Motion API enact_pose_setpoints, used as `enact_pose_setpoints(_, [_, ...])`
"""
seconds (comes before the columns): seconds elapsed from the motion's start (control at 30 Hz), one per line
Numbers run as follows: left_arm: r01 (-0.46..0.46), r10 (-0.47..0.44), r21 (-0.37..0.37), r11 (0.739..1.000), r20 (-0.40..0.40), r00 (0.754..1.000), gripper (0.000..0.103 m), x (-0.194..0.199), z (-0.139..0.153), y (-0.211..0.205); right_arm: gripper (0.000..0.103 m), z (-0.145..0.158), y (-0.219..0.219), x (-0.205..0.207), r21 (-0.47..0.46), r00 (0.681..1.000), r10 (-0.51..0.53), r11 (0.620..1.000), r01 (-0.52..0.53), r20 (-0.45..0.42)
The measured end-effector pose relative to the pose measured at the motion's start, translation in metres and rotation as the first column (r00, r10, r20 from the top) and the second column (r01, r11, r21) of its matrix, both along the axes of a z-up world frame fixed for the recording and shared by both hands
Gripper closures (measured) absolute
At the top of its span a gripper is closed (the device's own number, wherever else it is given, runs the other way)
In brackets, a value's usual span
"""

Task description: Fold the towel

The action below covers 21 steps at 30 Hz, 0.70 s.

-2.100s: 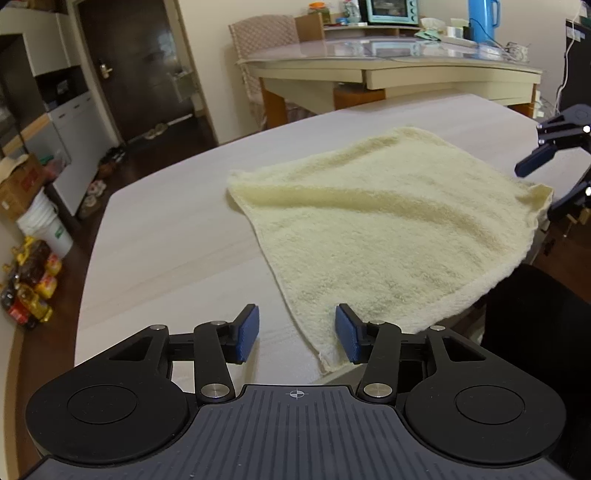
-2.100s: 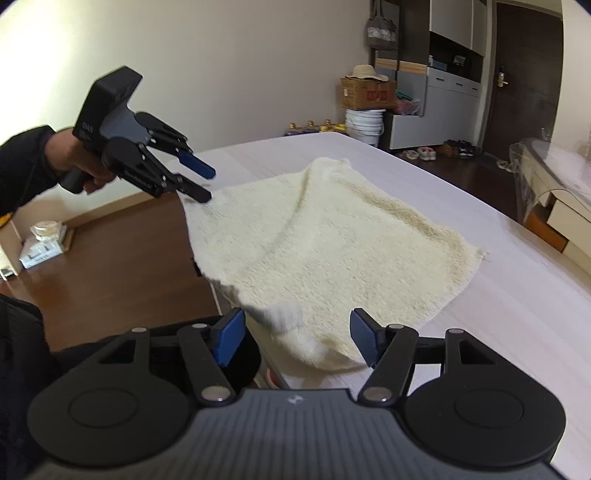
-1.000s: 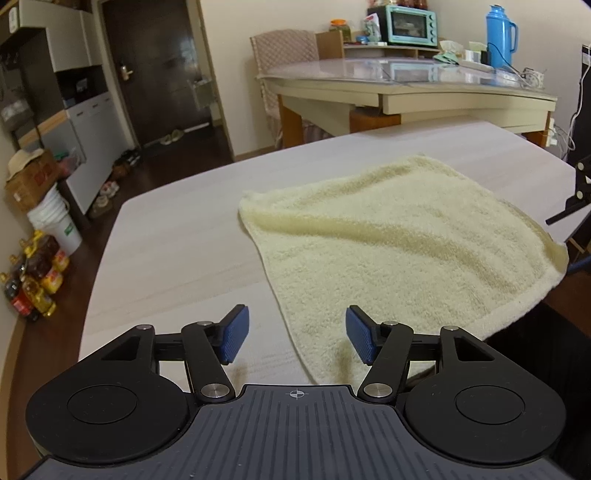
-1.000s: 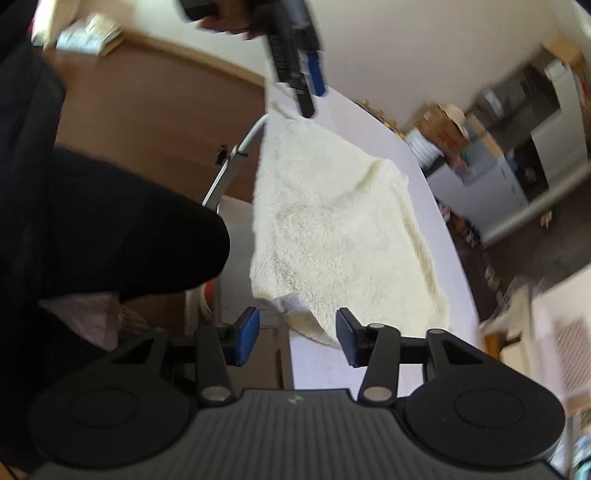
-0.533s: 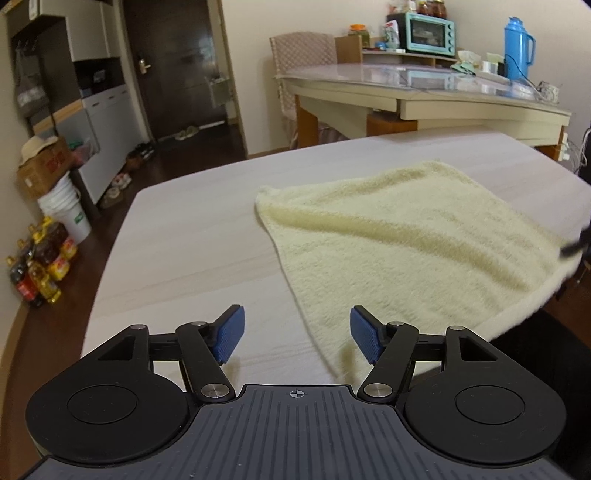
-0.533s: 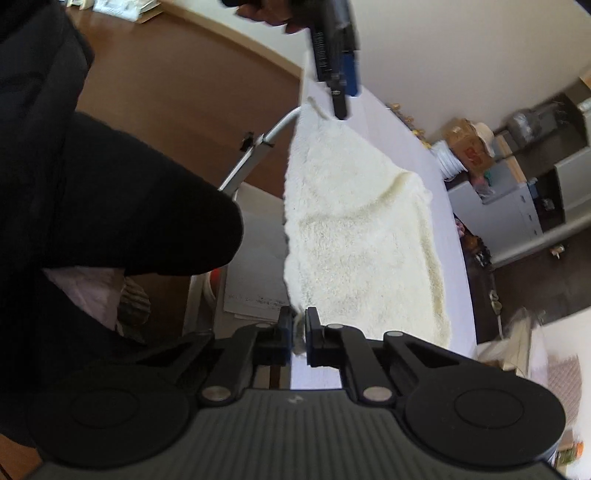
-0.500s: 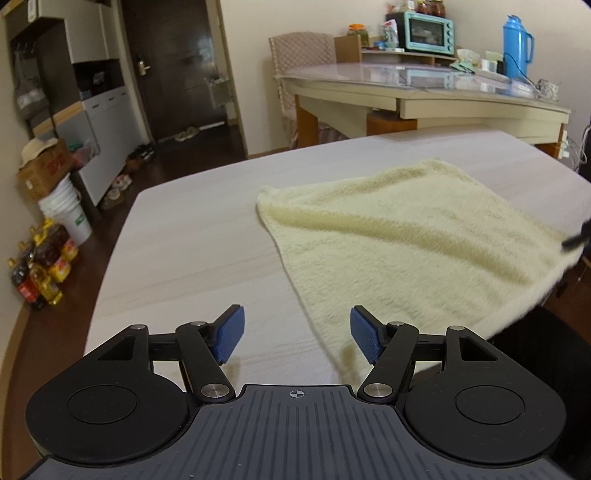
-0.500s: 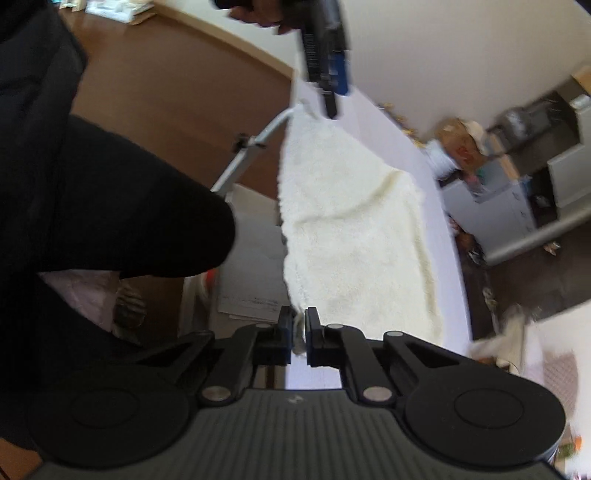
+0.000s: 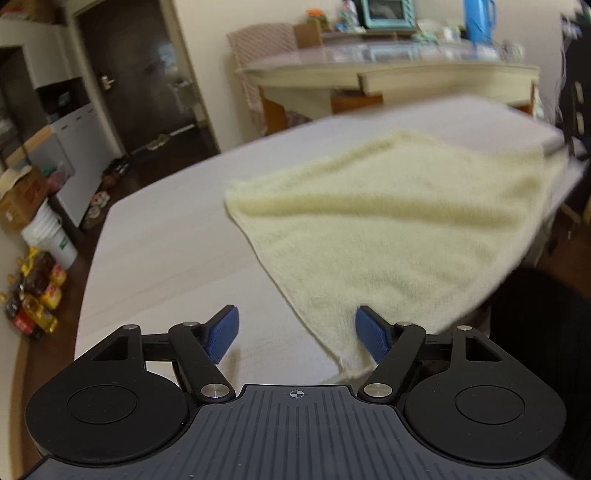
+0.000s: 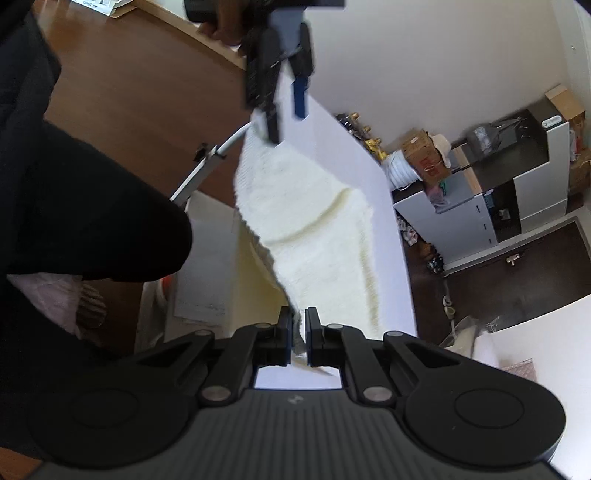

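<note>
Left wrist view first: the left gripper (image 9: 297,334) has its blue fingers (image 9: 221,334) spread wide, straddling the near corner of the pale yellow towel (image 9: 388,229) without biting it. That towel lies spread across the near right part of the desk (image 9: 166,236), its near edge spilling a little over the desk's front edge. At the towel's far right corner something dark juts in, blurred; I'd take it for the other gripper but can't be sure from here. A second table (image 9: 388,74) with clutter stands behind.

Right wrist view: the right gripper (image 10: 297,338) has its fingers pressed together, pinching the towel's corner (image 10: 295,325), and the cloth there rises off the desk in a curl along the front edge. The left gripper shows at the far end, held in the person's hand (image 10: 225,29), fingers apart above the other front corner. A dark trouser leg (image 10: 92,203) fills the left.

So the grasp is half made, I'd say: one corner is pinched, the other not yet. Next, the left fingers need to close on their corner, then both carry the front edge over to the far edge. Only the right view shows the pinch and lifted cloth; only the left shows how flat the rest lies.
</note>
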State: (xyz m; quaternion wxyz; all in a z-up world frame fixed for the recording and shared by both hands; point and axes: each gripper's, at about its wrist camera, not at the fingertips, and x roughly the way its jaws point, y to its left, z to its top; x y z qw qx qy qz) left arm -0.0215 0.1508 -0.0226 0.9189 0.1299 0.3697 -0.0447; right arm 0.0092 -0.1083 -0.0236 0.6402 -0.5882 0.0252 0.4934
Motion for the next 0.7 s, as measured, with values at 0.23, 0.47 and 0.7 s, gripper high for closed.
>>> enact_pose_setpoints(0.23, [0.006, -0.006, 0.008, 1.000, -0.012, 1.000, 0.027, -0.012, 0.001, 0.006, 0.095, 0.018, 0.049, 0.030, -0.019, 0.992, 0.057, 0.998, -0.055, 0.110])
enact_pose_setpoints(0.47, [0.009, -0.009, 0.007, 1.000, -0.004, 1.000, 0.026, -0.014, 0.003, 0.011, 0.095, 0.020, 0.120, 0.073, -0.091, 0.972, 0.178, 0.982, -0.165, 0.156])
enact_pose_setpoints(0.7, [-0.057, 0.058, -0.019, 0.998, 0.060, 0.996, 0.027, -0.020, 0.007, 0.027, 0.095, 0.013, 0.189, 0.108, -0.148, 0.962, 0.248, 0.962, -0.230, 0.116])
